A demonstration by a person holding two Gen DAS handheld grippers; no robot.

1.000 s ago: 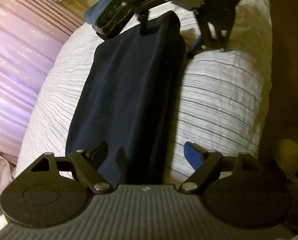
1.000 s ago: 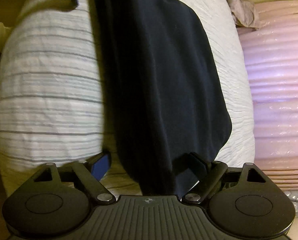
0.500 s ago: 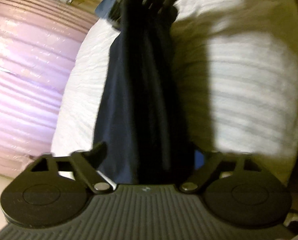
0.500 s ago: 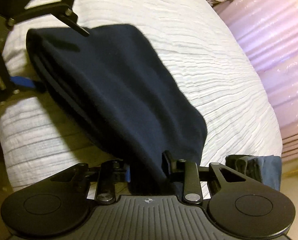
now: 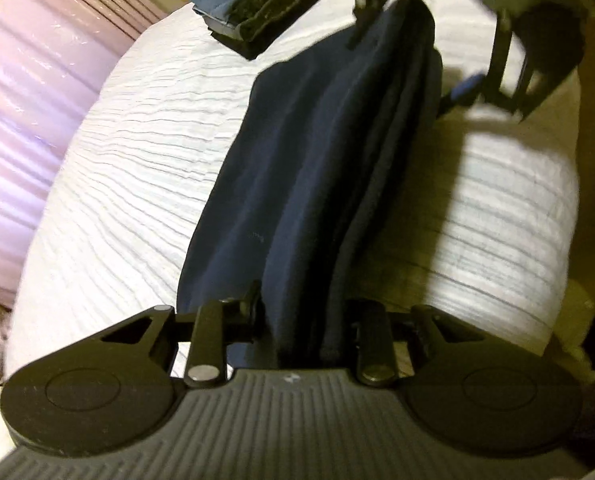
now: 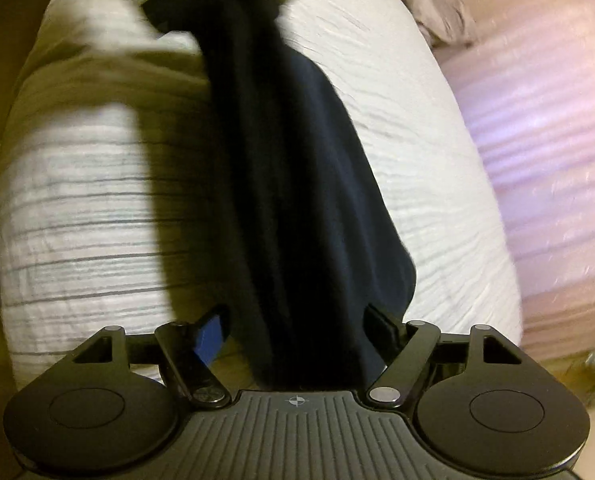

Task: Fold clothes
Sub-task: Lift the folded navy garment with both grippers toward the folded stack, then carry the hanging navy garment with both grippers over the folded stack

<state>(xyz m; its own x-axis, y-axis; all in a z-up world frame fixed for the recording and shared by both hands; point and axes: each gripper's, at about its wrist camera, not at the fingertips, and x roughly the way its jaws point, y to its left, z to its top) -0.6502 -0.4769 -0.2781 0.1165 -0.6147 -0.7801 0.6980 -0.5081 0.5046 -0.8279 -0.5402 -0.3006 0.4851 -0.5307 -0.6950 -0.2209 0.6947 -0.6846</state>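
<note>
Across the white ribbed bedspread [image 5: 137, 184] lies the dark navy garment [image 5: 309, 184], already folded into a long narrow band that runs from one of our tools to the other. We judge it soft, light and limp: it will sag and slide over itself, so it wants taking by the stacked edges at each short end, with all layers caught together, not by a single ply. Our left tool [image 5: 301, 316] sits at the near end of the band in its own view, its jaws closing, with the bunched cloth between them and looking pinched from both sides. Our right tool [image 6: 297, 320] is at the opposite end; its jaws are opening and stand spread on either side of the cloth, the blue pad [image 6: 211, 334] clear of the fabric, so nothing is gripped there. Beyond the garment in the left view a folded bluish pile [image 5: 253, 4] rests near the bed's far edge, and pink bedding [image 6: 537, 152] lies alongside.
</note>
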